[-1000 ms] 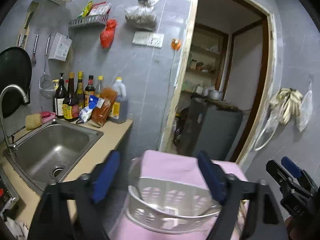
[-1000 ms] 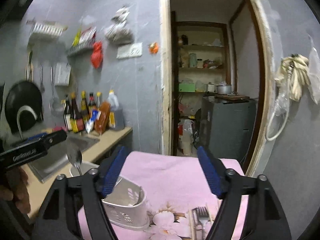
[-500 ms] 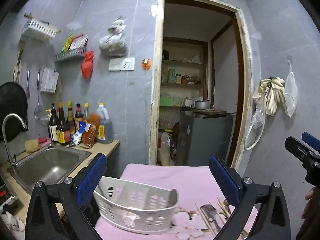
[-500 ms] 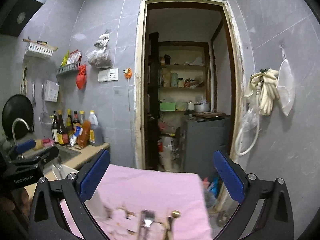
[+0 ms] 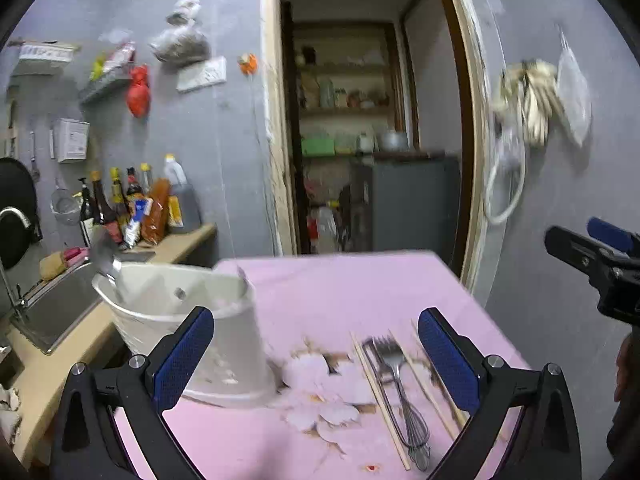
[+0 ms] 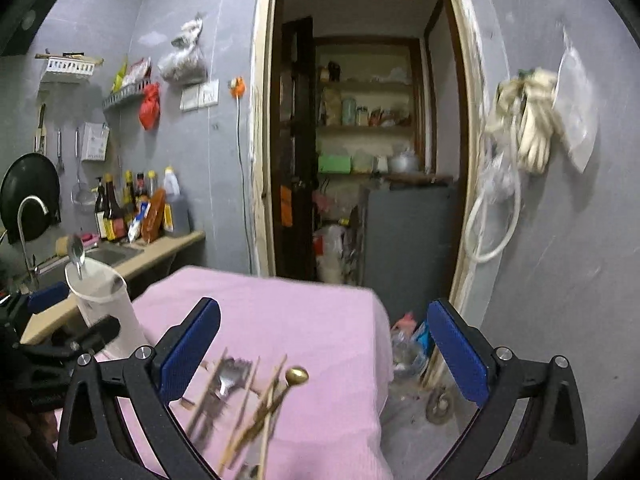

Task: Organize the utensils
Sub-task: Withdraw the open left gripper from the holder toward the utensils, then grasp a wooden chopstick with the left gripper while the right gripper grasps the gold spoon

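Note:
A white plastic utensil holder (image 5: 188,320) stands at the left of the pink tablecloth (image 5: 340,292), with a steel spoon (image 5: 106,264) upright in it; both also show in the right wrist view, holder (image 6: 104,304) and spoon (image 6: 76,250). A fork (image 5: 394,364), a whisk (image 5: 416,428) and chopsticks (image 5: 378,384) lie on the cloth. A gold spoon (image 6: 294,378) lies with them. My left gripper (image 5: 316,364) is open and empty above the cloth. My right gripper (image 6: 324,356) is open and empty above the utensils.
A counter with a sink (image 5: 56,304), tap (image 6: 28,216) and sauce bottles (image 5: 132,208) stands to the left. An open doorway (image 5: 372,140) with a grey cabinet (image 6: 404,236) lies behind the table. Gloves and a hose (image 6: 524,136) hang on the right wall.
Both grippers pulled back from the holder and swung right. The spoon now stands in the holder. The loose utensils on the cloth came into both views.

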